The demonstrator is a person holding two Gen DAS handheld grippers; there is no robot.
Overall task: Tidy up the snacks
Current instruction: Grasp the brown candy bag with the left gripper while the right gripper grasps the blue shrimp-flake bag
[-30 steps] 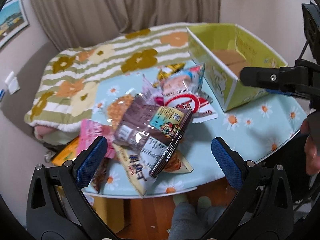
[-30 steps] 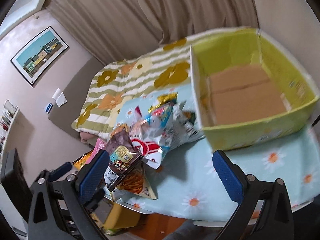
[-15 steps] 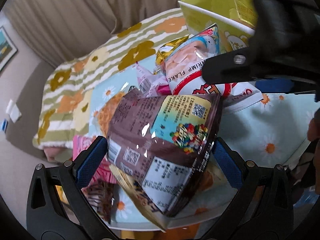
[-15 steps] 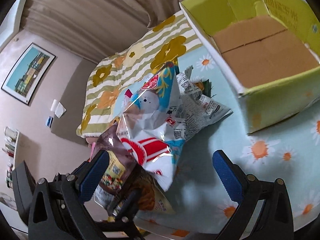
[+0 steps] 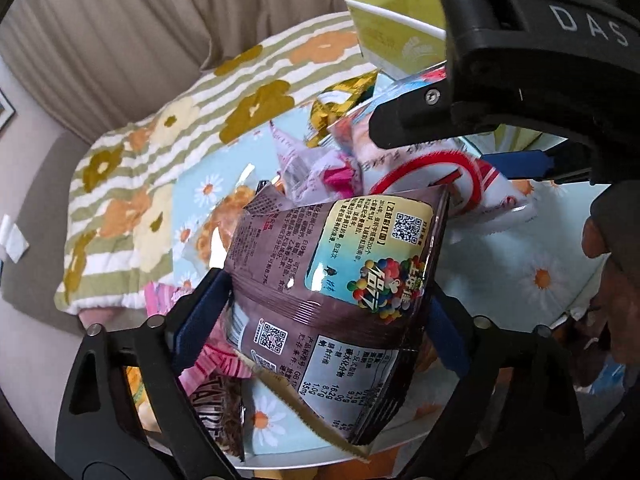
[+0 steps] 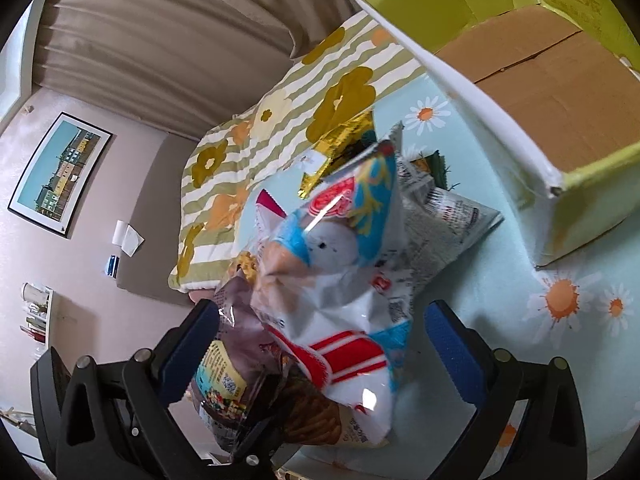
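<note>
Left tool [image 5: 324, 320] jaws closing; right tool [image 6: 320, 340] jaws spread wide, both angled downward

1 yellow-green box [image 6: 568, 200], 2 hand-held grippers [image 5: 324, 320] [image 6: 316, 340], 1 framed picture [image 6: 60, 168]

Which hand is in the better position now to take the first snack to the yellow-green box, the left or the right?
Left. The left claw is closing around the brown candy bag. The right claw straddles the white shrimp-flake bag with pads clear of it, though the yellow-green box is nearer it.
</note>
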